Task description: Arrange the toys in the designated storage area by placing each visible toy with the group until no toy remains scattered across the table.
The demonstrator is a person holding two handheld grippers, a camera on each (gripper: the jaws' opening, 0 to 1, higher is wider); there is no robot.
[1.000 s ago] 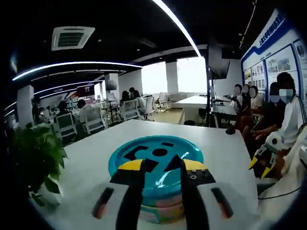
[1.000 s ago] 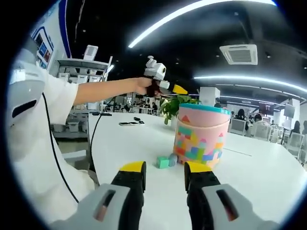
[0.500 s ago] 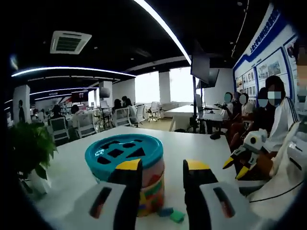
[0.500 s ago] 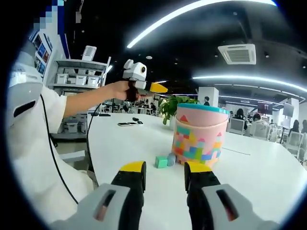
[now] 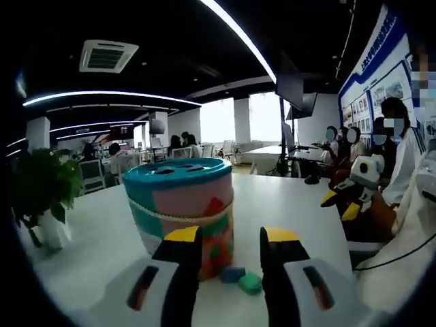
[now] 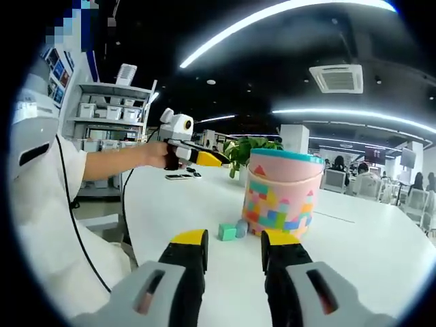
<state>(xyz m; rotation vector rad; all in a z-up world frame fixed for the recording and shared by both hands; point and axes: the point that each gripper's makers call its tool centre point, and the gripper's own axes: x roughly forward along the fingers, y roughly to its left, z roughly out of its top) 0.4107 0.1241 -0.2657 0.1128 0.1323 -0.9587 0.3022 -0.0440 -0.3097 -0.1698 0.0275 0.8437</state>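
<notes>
place: open-plan office | evidence: rows of desks and office chairs (image 5: pixel 92 178), ceiling air vent (image 5: pixel 107 56), strip lights (image 6: pixel 272 19), wall display boards (image 5: pixel 381 75), storage shelves (image 6: pixel 102 112)

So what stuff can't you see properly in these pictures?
- Inside the pink bucket: its wall and teal lid hide any toys, in both views.
- Blue block and green block: their shapes are too small to tell in the left gripper view, and the left gripper partly covers the blue one.
- Dark objects far back on the table: too small in the right gripper view.
</notes>
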